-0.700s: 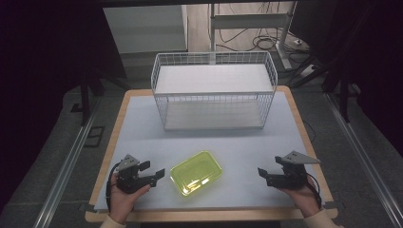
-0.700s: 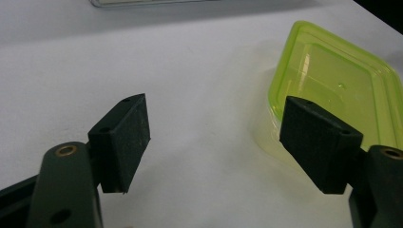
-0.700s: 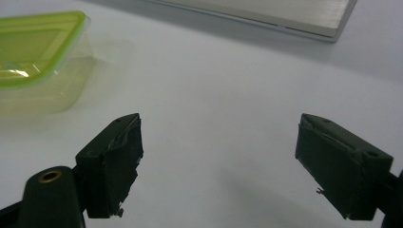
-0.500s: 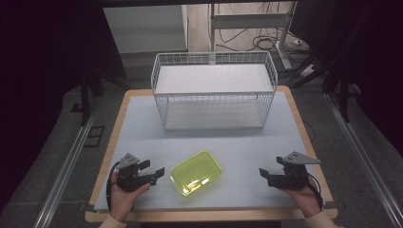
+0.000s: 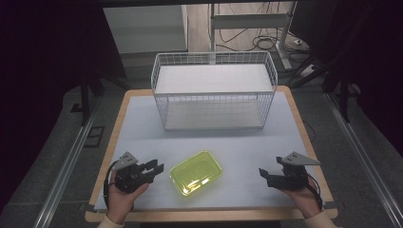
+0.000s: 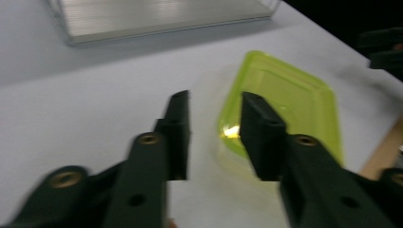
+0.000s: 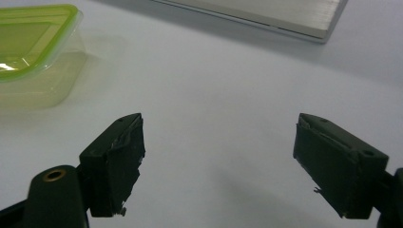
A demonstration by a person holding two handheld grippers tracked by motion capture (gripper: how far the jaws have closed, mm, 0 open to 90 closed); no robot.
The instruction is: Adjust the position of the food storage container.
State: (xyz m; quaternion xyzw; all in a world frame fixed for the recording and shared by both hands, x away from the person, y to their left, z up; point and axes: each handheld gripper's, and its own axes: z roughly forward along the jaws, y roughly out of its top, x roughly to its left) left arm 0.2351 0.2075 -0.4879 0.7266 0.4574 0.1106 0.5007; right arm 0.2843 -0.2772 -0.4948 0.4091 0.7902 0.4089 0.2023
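A shallow yellow-green plastic tray (image 5: 197, 172) lies flat on the pale desk (image 5: 142, 123), near the front edge and a little left of the middle, with a white wire basket (image 5: 214, 90) well apart at the far side. The left gripper (image 5: 153, 169) sits just beside the tray's left end, jaws parted by a narrow gap and gripping nothing; in the left gripper view the tray's rounded corner lies just ahead of the 2 black jaws. The right gripper (image 5: 264, 175) hovers well to the right of the tray, jaws spread wide and empty. The likeliest trouble is the left jaws nudging the tray instead of straddling its rim: the gap looks barely wider than the lip, and the tray, being light, glossy and smooth on a slick matte surface, would probably skate right rather than be caught. A pinch on only the thin flexible rim could also let it tilt or slip free. The tray is translucent, rectangular with rounded corners; the basket is a rigid grid of thin wire.
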